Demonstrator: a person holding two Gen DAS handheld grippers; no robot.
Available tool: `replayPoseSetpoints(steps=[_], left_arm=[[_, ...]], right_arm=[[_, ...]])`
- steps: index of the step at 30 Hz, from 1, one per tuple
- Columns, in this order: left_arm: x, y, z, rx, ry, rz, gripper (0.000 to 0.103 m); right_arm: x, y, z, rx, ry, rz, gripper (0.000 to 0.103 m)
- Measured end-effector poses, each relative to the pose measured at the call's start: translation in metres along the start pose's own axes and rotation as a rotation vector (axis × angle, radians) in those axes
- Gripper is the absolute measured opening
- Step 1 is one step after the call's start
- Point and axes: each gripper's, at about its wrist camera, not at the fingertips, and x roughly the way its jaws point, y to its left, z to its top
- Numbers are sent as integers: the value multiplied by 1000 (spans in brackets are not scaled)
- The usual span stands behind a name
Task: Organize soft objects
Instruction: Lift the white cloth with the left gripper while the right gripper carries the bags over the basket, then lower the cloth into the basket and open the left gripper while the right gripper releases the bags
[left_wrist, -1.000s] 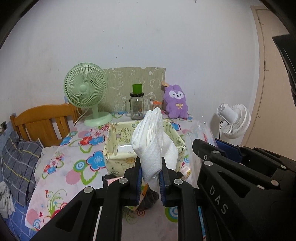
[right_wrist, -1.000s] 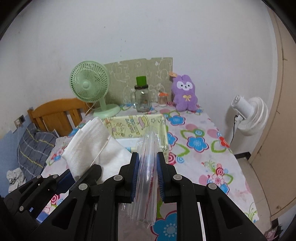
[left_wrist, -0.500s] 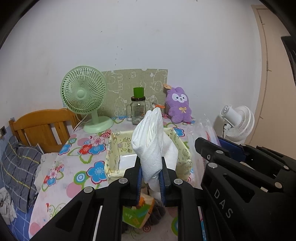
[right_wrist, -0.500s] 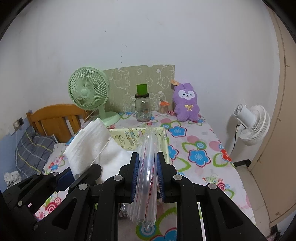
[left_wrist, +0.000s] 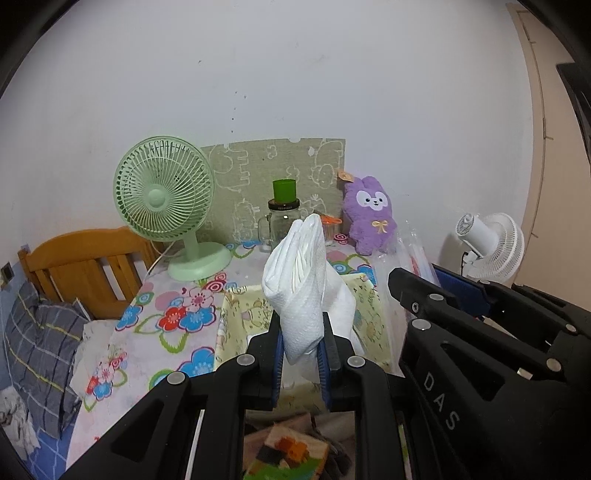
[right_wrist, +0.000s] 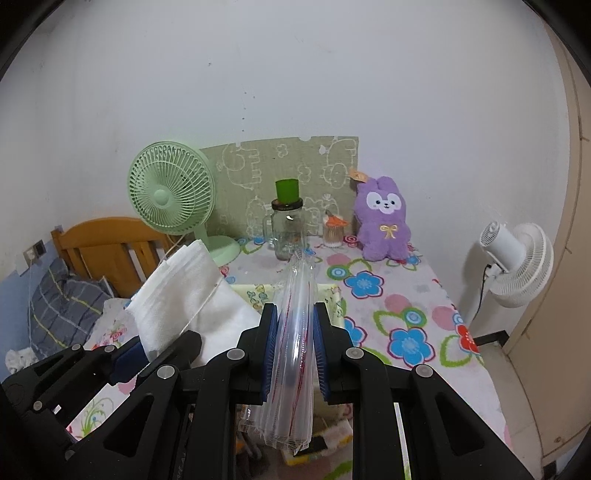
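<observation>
The left gripper (left_wrist: 302, 345) pinches a folded white cloth (left_wrist: 301, 280) that stands upright above the yellow box (left_wrist: 373, 314). Just beside it, the right gripper (right_wrist: 294, 354) is clamped on a stack of clear plastic bags (right_wrist: 295, 332), held on edge. Both hang over the near edge of the flowered table (right_wrist: 406, 306), whose right half lies bare up to the purple plush rabbit (right_wrist: 384, 221). The right gripper's side reads "DAS" (left_wrist: 441, 402).
</observation>
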Motion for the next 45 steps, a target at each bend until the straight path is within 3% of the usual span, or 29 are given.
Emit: replayPoseSetpoints(steps=[15, 25, 32, 37, 40, 42, 45], left_arm=[[66, 18, 3, -48, 101, -3, 15], [116, 29, -6, -75, 216, -23, 17], [135, 33, -12, -99, 256, 0, 36], [138, 33, -12, -100, 262, -4, 56], [137, 32, -12, -100, 265, -17, 70], [138, 33, -12, -107, 271, -28, 75], [136, 33, -11, -118, 278, -42, 81]], right_arm=[[67, -1, 6, 12, 74, 19, 22], [116, -2, -1, 3, 145, 15, 22], [141, -1, -5, 2, 186, 10, 24], [147, -2, -7, 8, 199, 24, 31], [146, -2, -7, 6, 204, 20, 51], [145, -2, -5, -3, 201, 19, 76], [139, -3, -3, -2, 189, 17, 77]])
